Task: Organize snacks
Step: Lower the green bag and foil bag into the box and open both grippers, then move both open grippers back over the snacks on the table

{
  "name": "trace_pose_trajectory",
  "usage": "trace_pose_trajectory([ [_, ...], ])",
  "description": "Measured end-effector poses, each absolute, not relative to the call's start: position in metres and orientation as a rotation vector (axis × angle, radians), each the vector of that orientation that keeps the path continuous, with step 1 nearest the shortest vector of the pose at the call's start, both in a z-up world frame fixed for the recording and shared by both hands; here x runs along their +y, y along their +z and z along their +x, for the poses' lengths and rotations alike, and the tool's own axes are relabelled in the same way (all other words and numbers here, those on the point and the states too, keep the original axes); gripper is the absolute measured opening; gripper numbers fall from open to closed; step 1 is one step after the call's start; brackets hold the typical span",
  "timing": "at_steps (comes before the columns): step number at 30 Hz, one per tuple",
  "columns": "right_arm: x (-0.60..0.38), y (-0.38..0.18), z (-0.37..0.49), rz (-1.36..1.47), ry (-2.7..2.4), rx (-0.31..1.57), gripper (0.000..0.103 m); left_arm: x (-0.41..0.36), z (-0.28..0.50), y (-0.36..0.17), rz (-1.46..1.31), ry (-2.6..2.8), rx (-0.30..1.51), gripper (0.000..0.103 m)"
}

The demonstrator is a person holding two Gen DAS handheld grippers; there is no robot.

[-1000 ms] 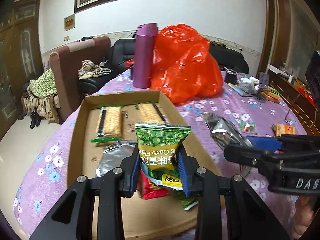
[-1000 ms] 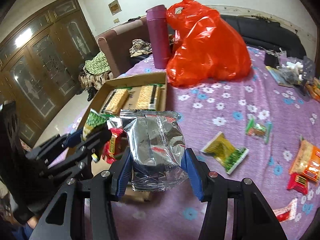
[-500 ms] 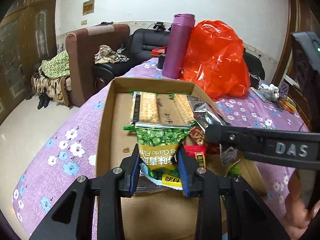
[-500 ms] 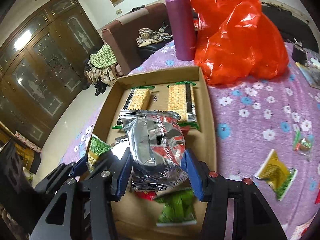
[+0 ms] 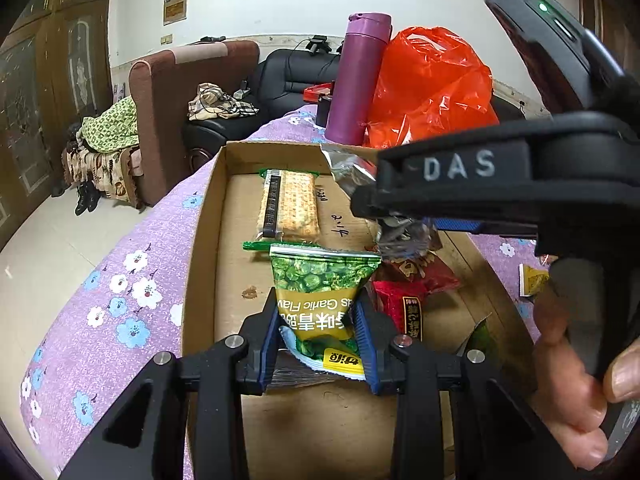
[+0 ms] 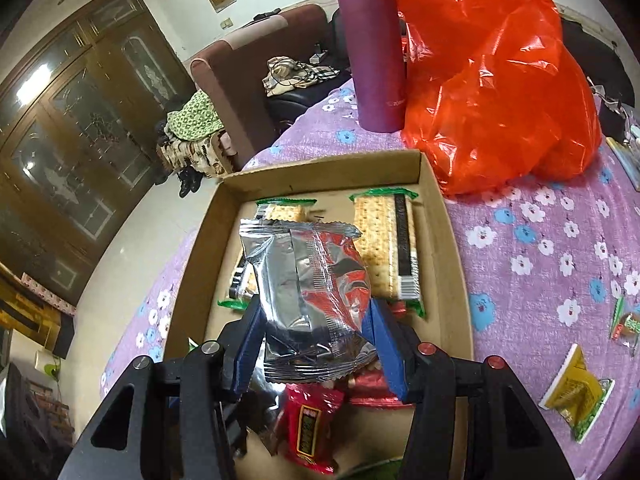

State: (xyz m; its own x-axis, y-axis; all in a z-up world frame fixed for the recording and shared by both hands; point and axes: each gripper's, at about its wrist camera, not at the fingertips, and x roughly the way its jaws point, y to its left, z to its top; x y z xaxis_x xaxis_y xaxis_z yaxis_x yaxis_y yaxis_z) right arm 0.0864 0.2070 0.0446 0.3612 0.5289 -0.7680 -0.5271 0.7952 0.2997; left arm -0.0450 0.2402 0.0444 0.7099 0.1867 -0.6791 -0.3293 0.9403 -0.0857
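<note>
Over the cardboard box (image 6: pixel 444 240): right gripper (image 6: pixel 316 344) clamps silver packet (image 6: pixel 312 292), long axis upright, above cracker packs (image 6: pixel 388 248); left gripper (image 5: pixel 318 344) clamps green pea packet (image 5: pixel 320 292) nearer the front.

Both cameras sit just behind their hand-held grippers, tilted down, close above the cardboard box (image 5: pixel 208 240) on the worktop (image 6: pixel 540 248). The left view looks along the box toward the far wall; the right view looks steeper. Both share the box, the purple bottle (image 5: pixel 356 80) and the orange bag (image 6: pixel 492 80) in the upper frame.
</note>
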Motion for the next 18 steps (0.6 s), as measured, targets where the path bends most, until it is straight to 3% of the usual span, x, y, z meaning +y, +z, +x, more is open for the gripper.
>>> trace_pose_trajectory([
  [7,0.209,0.044,0.090,0.021,0.696,0.983,0.060,0.239,-0.044,0.044,-0.206,0.285,0.728,0.033],
  [12,0.199,0.046,0.088,0.031,0.699,0.981,0.060,0.239,-0.045,0.046,-0.205,0.274,0.721,0.051],
  [18,0.178,0.057,0.083,0.080,0.707,0.959,0.060,0.237,-0.049,0.048,-0.199,0.260,0.704,0.054],
])
